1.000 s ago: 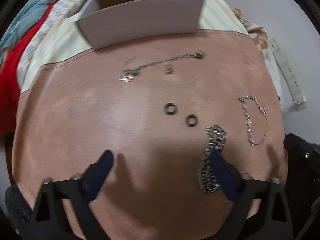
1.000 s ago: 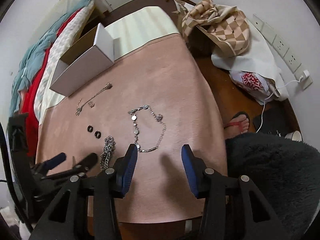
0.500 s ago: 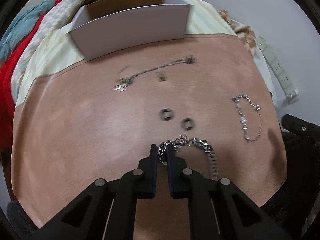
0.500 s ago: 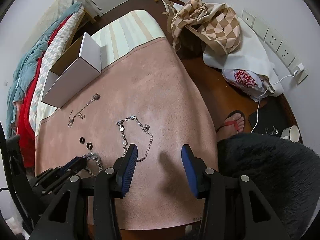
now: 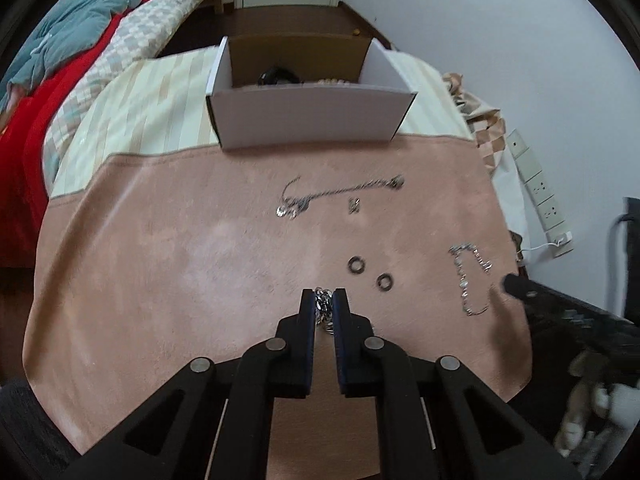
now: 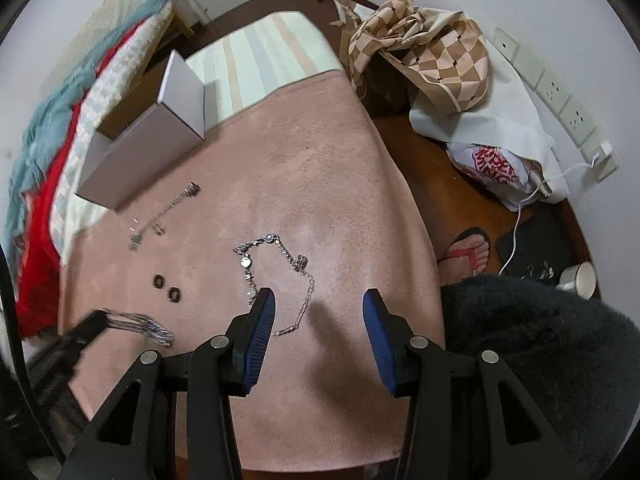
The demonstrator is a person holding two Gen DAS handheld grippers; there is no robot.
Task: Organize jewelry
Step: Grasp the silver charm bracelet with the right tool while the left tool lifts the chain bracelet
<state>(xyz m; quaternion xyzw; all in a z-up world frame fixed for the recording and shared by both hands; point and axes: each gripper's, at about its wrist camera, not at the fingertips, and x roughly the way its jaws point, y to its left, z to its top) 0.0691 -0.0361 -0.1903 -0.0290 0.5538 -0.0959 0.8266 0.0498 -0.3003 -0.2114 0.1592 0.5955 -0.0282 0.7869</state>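
Observation:
My left gripper (image 5: 324, 300) is shut on a thick silver chain (image 5: 324, 312) and holds it above the pink cloth (image 5: 180, 260); the chain (image 6: 148, 326) hangs from it in the right wrist view. Two dark rings (image 5: 356, 265) (image 5: 385, 281), a thin chain (image 5: 340, 192), a small clasp (image 5: 354, 206) and a silver bracelet (image 5: 468, 276) lie on the cloth. An open white box (image 5: 312, 120) stands at the far edge, with dark items inside. My right gripper (image 6: 318, 312) is open and empty, just this side of the bracelet (image 6: 276, 276).
Bedding in red, teal and check (image 5: 80, 40) lies to the left. A checked scarf (image 6: 432, 48), a white bag (image 6: 500, 168), a power strip (image 6: 560, 100), a cup (image 6: 580, 280) and a sandalled foot (image 6: 472, 252) are on the floor to the right.
My left gripper closed on the thick chain and lifted it off the cloth, rising and tilting towards the box. My right gripper stayed open and drew back a little.

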